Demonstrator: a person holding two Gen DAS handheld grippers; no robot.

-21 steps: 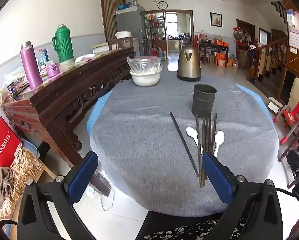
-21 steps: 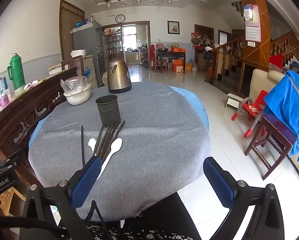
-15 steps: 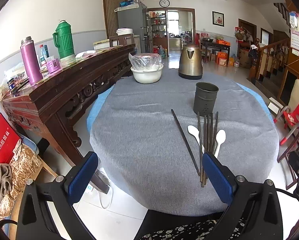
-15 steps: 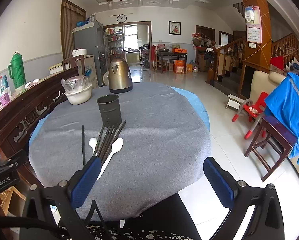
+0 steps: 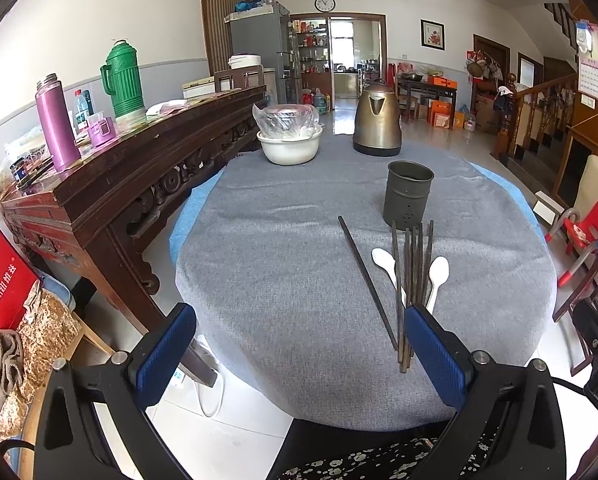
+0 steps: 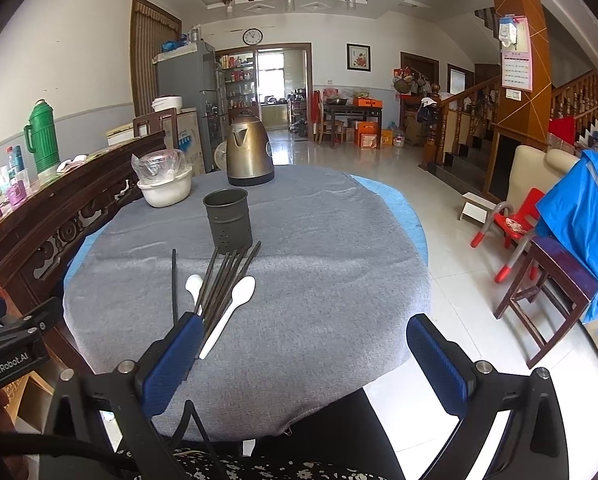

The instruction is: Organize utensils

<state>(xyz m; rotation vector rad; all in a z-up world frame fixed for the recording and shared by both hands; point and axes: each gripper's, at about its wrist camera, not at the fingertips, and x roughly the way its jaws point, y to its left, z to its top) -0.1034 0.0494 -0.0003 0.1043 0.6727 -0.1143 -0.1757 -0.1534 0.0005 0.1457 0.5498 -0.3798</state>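
Note:
A bundle of dark chopsticks (image 5: 413, 280) (image 6: 227, 280) lies on the grey round table (image 5: 279, 264) (image 6: 331, 264), with one chopstick (image 5: 365, 276) (image 6: 174, 284) lying apart to its left. Two white spoons (image 5: 385, 262) (image 6: 229, 312) flank the bundle. Just behind them stands a dark metal utensil cup (image 5: 407, 194) (image 6: 228, 220), upright and seemingly empty. My left gripper (image 5: 299, 344) hovers open over the near table edge, its right finger beside the chopstick ends. My right gripper (image 6: 303, 356) is open too, right of the utensils, holding nothing.
A brass kettle (image 5: 377, 122) (image 6: 250, 152) and a white bowl with a plastic-wrapped item (image 5: 290, 140) (image 6: 165, 182) sit at the table's far side. A carved wooden sideboard (image 5: 111, 184) with flasks runs along the left. Chairs (image 6: 539, 264) stand on the right floor.
Both views have tilted up slightly and edged closer to the table. The utensils and cup have not moved, and both grippers stay wide open.

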